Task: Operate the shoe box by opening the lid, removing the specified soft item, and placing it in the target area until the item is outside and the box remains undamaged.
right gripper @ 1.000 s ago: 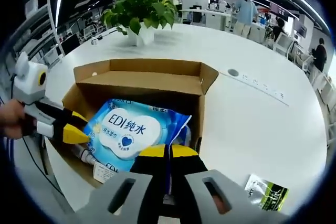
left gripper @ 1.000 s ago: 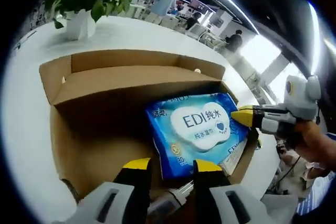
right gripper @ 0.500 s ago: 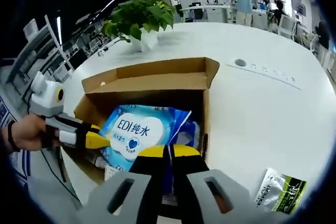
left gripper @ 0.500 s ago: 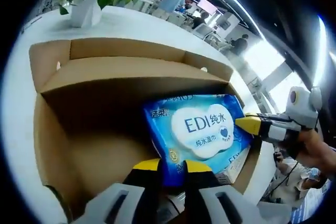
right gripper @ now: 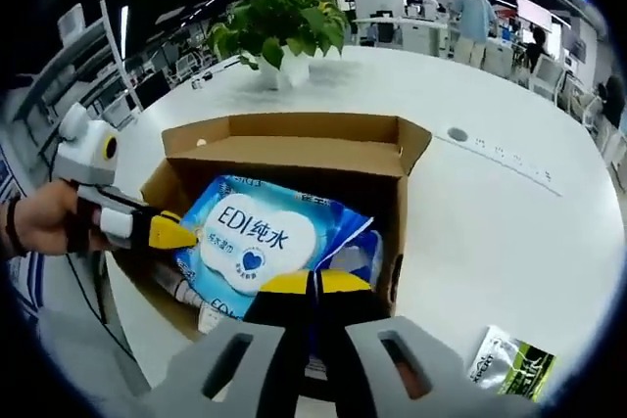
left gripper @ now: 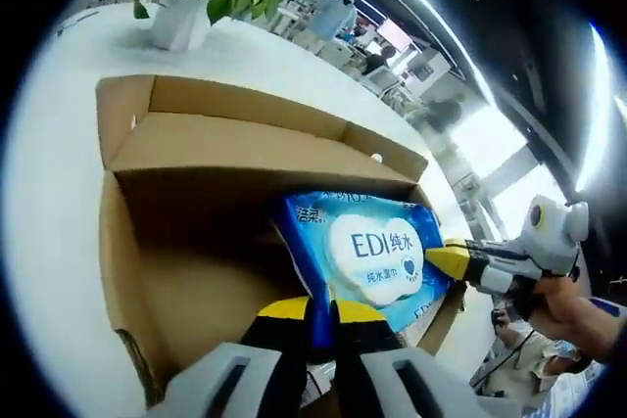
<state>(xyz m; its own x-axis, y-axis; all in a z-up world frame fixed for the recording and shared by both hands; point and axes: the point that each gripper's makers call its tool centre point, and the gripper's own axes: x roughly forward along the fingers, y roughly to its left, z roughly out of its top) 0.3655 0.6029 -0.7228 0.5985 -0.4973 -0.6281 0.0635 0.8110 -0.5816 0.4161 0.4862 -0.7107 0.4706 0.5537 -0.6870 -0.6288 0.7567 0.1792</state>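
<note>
Wipes pack (right gripper: 257, 240) in box (right gripper: 294, 156) on white table (right gripper: 490, 232).

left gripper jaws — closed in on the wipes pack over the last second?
Yes. The left gripper had a clear gap a second ago; now its jaws pinch the near edge of the wipes pack, which lies tilted in the cardboard box.
</note>
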